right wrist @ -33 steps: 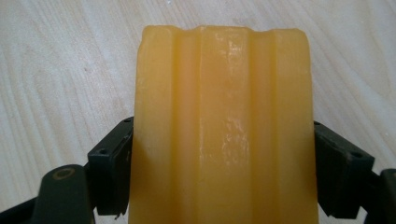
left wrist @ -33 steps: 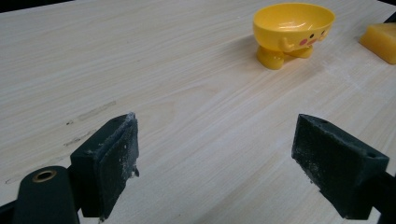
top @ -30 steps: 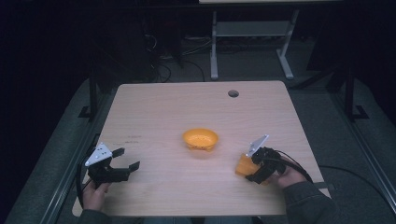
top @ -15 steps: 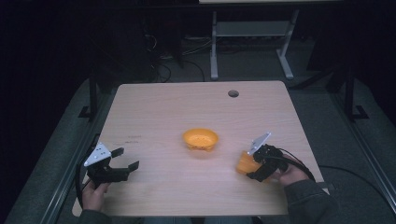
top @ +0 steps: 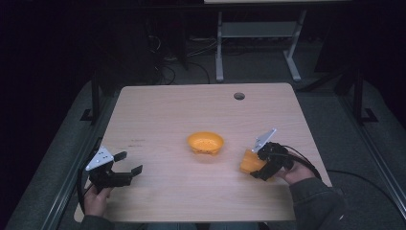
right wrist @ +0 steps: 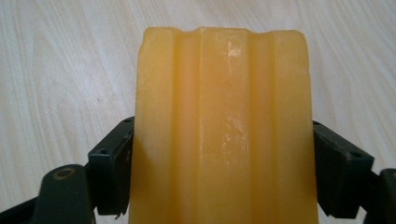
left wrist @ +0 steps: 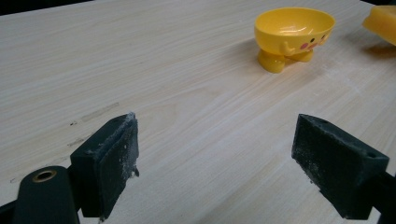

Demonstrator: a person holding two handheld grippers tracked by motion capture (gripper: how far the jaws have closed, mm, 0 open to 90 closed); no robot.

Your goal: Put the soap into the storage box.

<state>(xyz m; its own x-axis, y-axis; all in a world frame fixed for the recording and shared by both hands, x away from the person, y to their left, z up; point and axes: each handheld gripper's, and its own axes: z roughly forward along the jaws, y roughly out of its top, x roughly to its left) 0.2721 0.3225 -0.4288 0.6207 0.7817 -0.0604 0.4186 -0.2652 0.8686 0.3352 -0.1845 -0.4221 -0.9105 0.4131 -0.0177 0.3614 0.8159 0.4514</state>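
Clamping both jaws of the right gripper [top: 258, 165] against the sides of an orange ribbed block [right wrist: 219, 126], holding it just over the wooden table [top: 163, 115] near its right edge. Keeping the left gripper [left wrist: 215, 158] wide open with nothing between its pads, hovering near the table's left front corner. Sitting mid-table, beside the block, a yellow footed bowl [left wrist: 294, 32].

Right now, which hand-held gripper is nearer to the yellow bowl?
Right. The right hand-held gripper, shut on an orange block, is just right of the bowl. The left hand-held gripper, open, sits farther off toward the table's near left corner.
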